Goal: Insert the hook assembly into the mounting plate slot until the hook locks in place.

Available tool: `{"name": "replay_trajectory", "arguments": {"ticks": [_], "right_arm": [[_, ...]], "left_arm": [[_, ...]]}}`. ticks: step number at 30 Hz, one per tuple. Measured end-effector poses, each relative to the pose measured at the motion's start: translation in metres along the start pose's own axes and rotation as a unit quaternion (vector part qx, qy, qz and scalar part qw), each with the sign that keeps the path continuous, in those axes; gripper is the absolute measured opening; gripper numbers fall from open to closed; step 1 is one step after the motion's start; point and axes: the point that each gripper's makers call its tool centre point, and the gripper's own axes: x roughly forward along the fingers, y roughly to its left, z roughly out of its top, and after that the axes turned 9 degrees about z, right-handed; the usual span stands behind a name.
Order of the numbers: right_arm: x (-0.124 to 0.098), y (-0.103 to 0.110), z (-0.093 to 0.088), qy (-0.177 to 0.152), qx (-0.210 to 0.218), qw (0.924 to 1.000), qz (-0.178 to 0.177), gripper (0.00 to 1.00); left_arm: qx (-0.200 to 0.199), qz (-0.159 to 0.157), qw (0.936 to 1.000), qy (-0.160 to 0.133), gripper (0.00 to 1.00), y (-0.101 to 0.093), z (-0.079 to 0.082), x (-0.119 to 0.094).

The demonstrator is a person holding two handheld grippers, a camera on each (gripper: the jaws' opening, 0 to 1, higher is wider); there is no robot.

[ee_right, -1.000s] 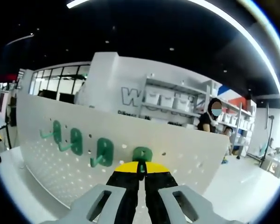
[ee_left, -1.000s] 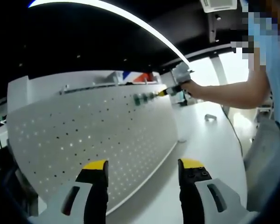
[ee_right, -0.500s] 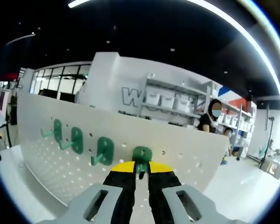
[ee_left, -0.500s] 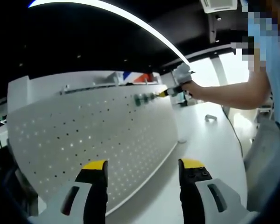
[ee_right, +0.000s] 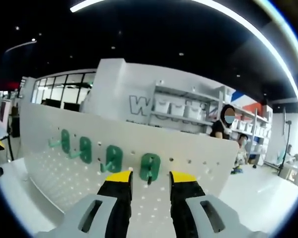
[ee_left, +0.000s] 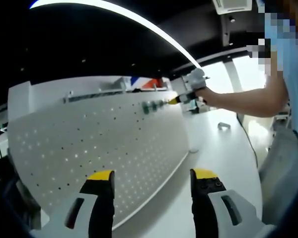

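White perforated metal makes up the mounting plate (ee_right: 89,163), a broad upright pegboard dotted with small round holes, standing on the pale surface (ee_left: 223,153). We hold the left gripper (ee_left: 151,198) spread wide before its blank end. Our right gripper (ee_right: 148,181) stands parted (touching nothing) just beside the green hook assembly (ee_right: 150,167), a rounded plastic plate seated on the board. Three matching green hooks (ee_right: 85,148) hang in a row alongside it.

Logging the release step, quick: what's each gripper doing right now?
Left gripper: open, holding nothing, near the white perforated mounting plate.
Right gripper: open, just off the green plastic hook seated on the plate.
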Motion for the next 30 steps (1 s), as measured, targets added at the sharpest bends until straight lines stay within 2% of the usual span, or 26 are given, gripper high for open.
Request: {"name": "replay_trajectory", "arguments": {"ticks": [10, 16, 30], "right_arm": [[-0.013, 0.006, -0.007, -0.007, -0.009, 0.9999, 0.006, 0.39], [-0.020, 0.012, -0.011, -0.006, -0.029, 0.9995, 0.009, 0.43], [-0.044, 0.029, -0.010, -0.009, -0.036, 0.9992, 0.016, 0.49]], "left_arm": [[0.002, 0.001, 1.0000, -0.003, 0.63, -0.001, 0.003, -0.003], [0.002, 0.003, 1.0000, -0.004, 0.64, -0.001, 0.005, -0.006], [-0.004, 0.010, 0.9999, -0.011, 0.65, 0.002, 0.012, -0.012]]}}
